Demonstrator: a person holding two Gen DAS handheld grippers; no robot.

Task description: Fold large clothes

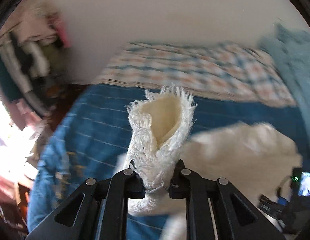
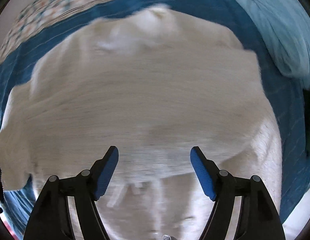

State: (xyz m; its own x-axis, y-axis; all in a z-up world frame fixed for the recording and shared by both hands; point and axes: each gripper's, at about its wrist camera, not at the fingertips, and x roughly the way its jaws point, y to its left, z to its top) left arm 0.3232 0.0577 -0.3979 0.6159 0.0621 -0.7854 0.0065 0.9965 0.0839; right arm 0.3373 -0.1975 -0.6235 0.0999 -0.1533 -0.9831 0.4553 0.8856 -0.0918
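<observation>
Here, left tool [image 1: 157, 177] pinching the fuzzy white garment [image 1: 161, 124]; right tool [image 2: 154, 160] spread, empty, above it.

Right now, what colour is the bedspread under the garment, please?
Deep blue bedspread with thin pale lines, clearest in the left wrist view.

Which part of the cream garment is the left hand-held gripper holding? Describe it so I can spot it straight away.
On the blue bedspread lies the fuzzy cream garment. Its sleeve cuff is pinched in the left hand-held gripper. Unlike the flat body, it stands up as an open tube with a frayed, fluffy rim.
</observation>
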